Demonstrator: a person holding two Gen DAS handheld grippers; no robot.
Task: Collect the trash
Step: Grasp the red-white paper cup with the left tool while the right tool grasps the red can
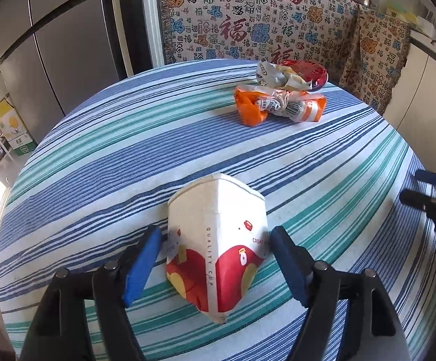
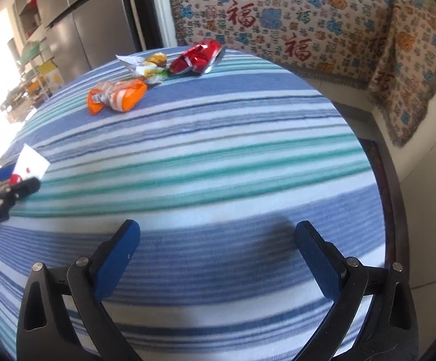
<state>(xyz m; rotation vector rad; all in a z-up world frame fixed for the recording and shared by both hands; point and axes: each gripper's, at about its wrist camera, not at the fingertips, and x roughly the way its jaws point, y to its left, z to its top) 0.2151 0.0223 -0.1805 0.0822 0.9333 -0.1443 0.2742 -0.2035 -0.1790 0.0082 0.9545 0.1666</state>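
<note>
Flattened and creased down its middle, the paper cup point(image 1: 218, 246) lies on the striped tablecloth point(image 1: 103, 162) right between the blue pads of my left gripper point(image 1: 216, 263). Those pads stand wide, one on each side of the cup, and neither presses on it; I see a sliver of cloth between each pad and the paper. Nothing is held.

I judge the cup to be very light and soft. It has already collapsed, so it will fold further instead of resisting, and its printed surface may be a bit slick. I would close across the middle of the flat body, where the crease gives some thickness, not at the thin pointed end nearest me, which could slide out.

Farther across the table sit the other pieces of trash: an orange wrapper point(image 1: 278, 106), a crumpled white wrapper point(image 1: 281, 76) and a red foil packet point(image 2: 198, 57), bunched close together near the far edge. All look light and crinkly; a pinch on a bunched fold should hold them.

Both tools tilt steeply down toward the tabletop. My right gripper point(image 2: 218, 258) hangs over bare stripes well to the side of the cup, pads spread wide with nothing between them.
</note>
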